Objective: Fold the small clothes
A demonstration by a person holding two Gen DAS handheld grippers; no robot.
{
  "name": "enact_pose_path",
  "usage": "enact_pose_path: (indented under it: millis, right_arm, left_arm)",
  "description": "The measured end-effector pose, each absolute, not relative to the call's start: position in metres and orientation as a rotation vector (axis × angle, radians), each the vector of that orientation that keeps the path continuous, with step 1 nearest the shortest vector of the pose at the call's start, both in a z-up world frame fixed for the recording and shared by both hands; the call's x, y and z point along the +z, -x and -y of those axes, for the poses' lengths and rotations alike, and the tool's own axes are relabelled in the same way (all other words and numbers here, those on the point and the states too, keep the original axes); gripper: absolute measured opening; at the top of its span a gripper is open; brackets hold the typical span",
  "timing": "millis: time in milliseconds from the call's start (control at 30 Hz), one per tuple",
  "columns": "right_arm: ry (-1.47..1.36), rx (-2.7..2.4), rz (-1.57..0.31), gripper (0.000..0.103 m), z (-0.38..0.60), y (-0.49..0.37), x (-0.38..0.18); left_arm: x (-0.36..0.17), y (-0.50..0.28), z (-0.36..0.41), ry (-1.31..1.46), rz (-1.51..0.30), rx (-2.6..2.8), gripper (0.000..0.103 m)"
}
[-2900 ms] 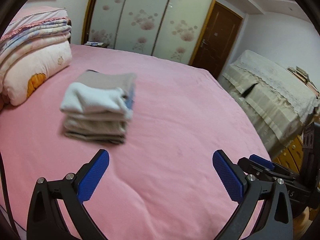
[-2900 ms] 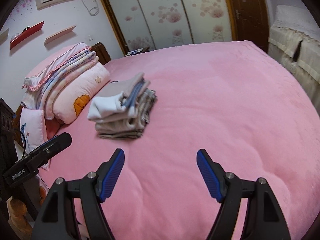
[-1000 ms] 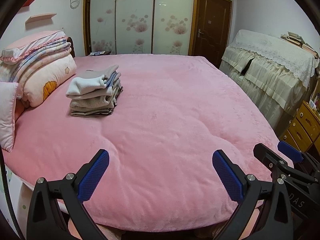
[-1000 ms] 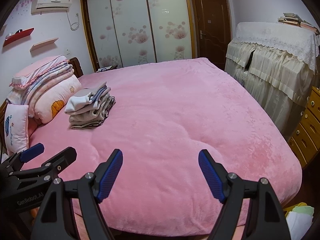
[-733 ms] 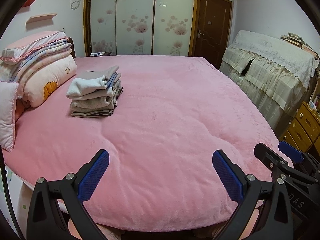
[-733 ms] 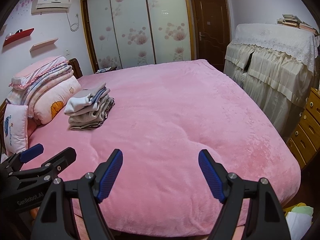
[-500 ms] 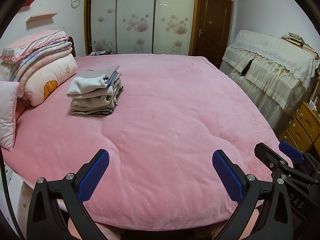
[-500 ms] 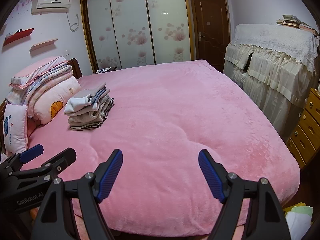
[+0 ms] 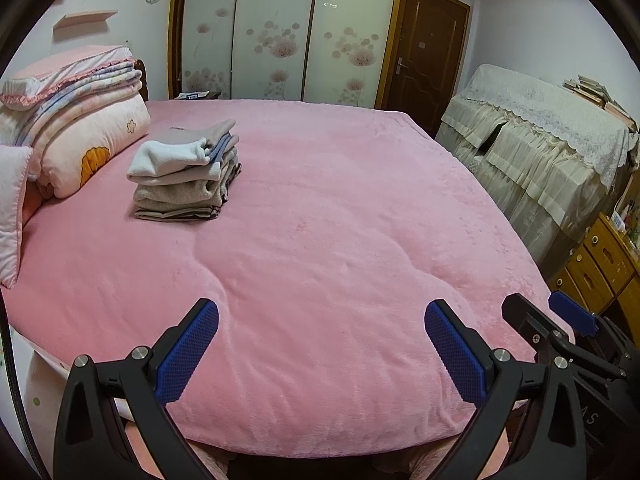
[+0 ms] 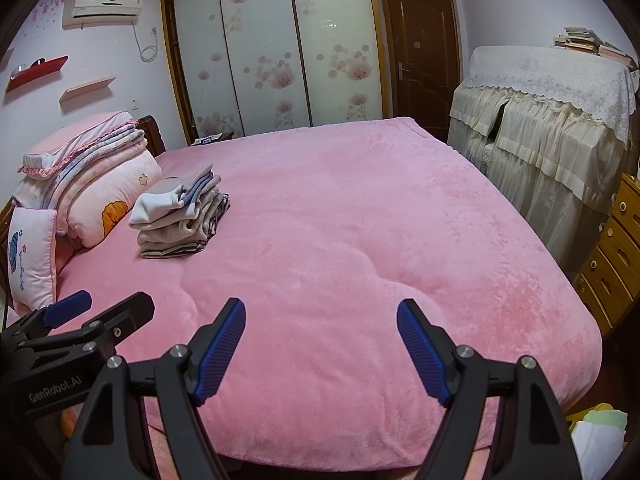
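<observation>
One stack of folded clothes (image 9: 186,172) — two tongs, left tongs (image 9: 320,320) and right tongs (image 10: 320,320), empty.

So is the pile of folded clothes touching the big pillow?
Apart. The left wrist view shows a strip of pink blanket between the pile of clothes and the pillow.

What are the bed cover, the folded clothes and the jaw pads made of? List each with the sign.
Bed cover: looks like plush fleece, matte pink with a soft nap and shallow creases.
Folded clothes: seem to be soft knit or terry fabrics, white, beige and grey, the layers thick and fuzzy.
Jaw pads: probably blue rubber or textured plastic with a fine grid pattern, on black plastic arms.
</observation>
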State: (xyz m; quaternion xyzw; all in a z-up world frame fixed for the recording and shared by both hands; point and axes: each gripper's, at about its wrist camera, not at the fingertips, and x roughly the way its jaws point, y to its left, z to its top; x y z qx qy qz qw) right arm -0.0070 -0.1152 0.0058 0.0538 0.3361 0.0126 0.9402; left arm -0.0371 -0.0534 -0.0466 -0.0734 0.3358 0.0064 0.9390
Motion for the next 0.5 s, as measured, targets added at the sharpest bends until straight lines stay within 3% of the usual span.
enact_pose_path:
  millis: [500]
  right_arm:
    - [-0.11, 0.028, -0.691, 0.079, 0.1157, 0.0103, 0.004]
  left_arm:
    - [-0.0503, 0.0364, 0.0531, 0.147, -0.69, 0.022, 0.103]
